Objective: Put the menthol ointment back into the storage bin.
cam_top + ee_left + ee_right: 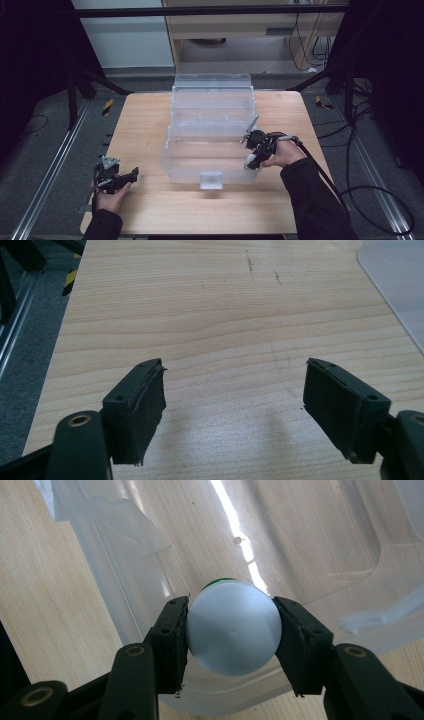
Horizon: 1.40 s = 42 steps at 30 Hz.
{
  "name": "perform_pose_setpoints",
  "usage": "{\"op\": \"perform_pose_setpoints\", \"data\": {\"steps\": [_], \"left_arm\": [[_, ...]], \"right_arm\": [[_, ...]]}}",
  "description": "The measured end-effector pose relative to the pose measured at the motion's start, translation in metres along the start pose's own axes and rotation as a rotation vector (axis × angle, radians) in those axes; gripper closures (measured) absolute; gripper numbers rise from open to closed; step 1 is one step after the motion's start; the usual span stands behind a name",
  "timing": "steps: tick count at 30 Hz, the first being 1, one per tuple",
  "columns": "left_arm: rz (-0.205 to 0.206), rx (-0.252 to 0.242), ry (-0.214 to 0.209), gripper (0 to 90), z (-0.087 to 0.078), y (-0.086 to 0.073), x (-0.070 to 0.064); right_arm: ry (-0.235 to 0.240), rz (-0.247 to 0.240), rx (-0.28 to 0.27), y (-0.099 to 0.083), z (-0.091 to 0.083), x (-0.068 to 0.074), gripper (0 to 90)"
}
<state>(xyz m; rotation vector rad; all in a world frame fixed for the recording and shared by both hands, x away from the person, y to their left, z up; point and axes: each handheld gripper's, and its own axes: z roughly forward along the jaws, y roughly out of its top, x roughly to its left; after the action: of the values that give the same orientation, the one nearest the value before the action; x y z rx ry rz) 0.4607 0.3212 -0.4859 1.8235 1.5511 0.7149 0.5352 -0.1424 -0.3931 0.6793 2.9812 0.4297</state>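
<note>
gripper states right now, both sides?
Left gripper: open, holding nothing, over the wooden table.
Right gripper: shut on a white round object, above the clear plastic bin.

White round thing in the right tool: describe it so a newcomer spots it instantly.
Find the clear plastic bin mid-table. At its front right corner the right tool clamps a white round-bottomed container over the rim. It alone is opaque white, with a green edge peeking behind.
</note>
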Motion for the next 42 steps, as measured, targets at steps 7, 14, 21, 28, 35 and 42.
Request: {"op": "perform_pose_setpoints", "data": {"steps": [7, 14, 21, 28, 35, 42], "left_arm": [[0.001, -0.002, -0.001, 24.1, -0.001, 0.0, 0.0], [0.003, -0.001, -0.001, 24.1, -0.001, 0.0, 0.0], [0.003, 0.001, -0.001, 24.1, 0.0, 0.0, 0.0], [-0.001, -0.004, 0.002, 24.2, -0.001, 0.0, 0.001], [-0.002, -0.005, -0.003, 25.8, -0.002, 0.0, 0.001], [-0.004, -0.012, -0.021, 34.4, -0.003, 0.0, 0.001]], "right_arm": [[0.007, -0.018, 0.006, -0.001, 0.007, 0.001, 50.1], [-0.002, -0.021, 0.005, -0.002, 0.01, 0.003, 49.2], [-0.004, -0.027, -0.006, -0.004, 0.01, 0.005, 51.4], [-0.022, -0.006, -0.06, -0.007, 0.002, 0.008, 47.5], [-0.072, 0.046, -0.211, -0.016, -0.019, 0.012, 39.4], [-0.184, 0.222, -0.492, -0.047, -0.047, 0.014, 26.1]]}}
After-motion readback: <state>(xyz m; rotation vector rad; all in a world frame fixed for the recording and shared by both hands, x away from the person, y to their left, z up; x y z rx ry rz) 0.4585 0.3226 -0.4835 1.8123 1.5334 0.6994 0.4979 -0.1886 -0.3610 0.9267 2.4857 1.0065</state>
